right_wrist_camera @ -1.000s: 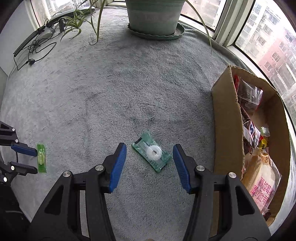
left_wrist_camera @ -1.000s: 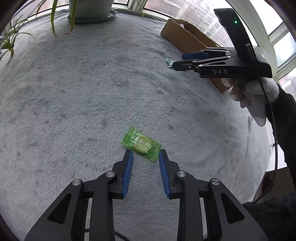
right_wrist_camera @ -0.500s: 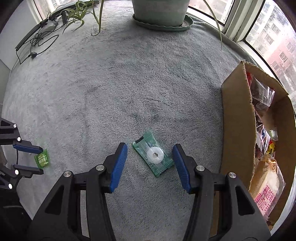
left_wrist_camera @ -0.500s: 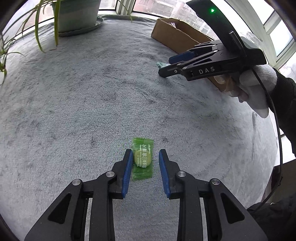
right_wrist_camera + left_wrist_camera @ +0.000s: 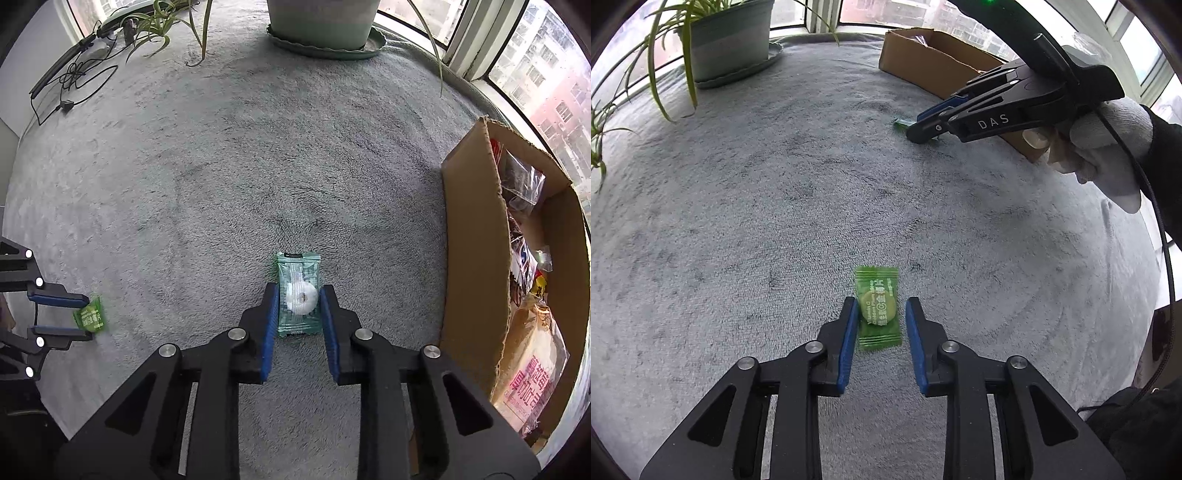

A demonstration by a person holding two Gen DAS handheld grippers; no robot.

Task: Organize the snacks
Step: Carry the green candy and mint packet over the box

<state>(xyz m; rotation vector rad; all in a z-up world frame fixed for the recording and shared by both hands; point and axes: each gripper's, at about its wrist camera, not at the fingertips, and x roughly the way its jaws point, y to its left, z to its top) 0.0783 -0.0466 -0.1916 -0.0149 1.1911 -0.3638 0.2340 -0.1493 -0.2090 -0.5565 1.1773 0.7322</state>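
Since the earlier frames both sets of jaws have just been closing, each with a sweet between them: the teal-wrapped ring candy (image 5: 298, 293), formerly lying askew between wide-spread fingers, now sits lengthwise and pinched between the blue pads of the right hand-held gripper (image 5: 297, 295), while the green candy packet (image 5: 877, 309), also turned from askew to lengthwise, stands between the pads of the left hand-held gripper (image 5: 878, 312). In the left wrist view the left pad meets the wrapper's edge and a thin sliver of surface shows beside the right pad, so contact there is hard to confirm (the jaws are at their narrowest, so a grip on the packet is the likelier reading). Both candies rest on the grey fleece-covered tabletop (image 5: 229, 177), well apart from each other, the teal one near the open cardboard box (image 5: 476, 236) at the right, which already holds several bagged snacks (image 5: 532, 373). A gloved hand (image 5: 1104, 147) carries the right hand-held gripper. A potted plant (image 5: 325, 26) on its saucer stands at the far edge by the window, with cables (image 5: 74, 81) at the far left. Judged from this layout, both pickups are secured or nearly so, and the next step is probably lifting each candy and carrying it to the box; the thin, slippery wrappers could slide out if the lift is abrupt.
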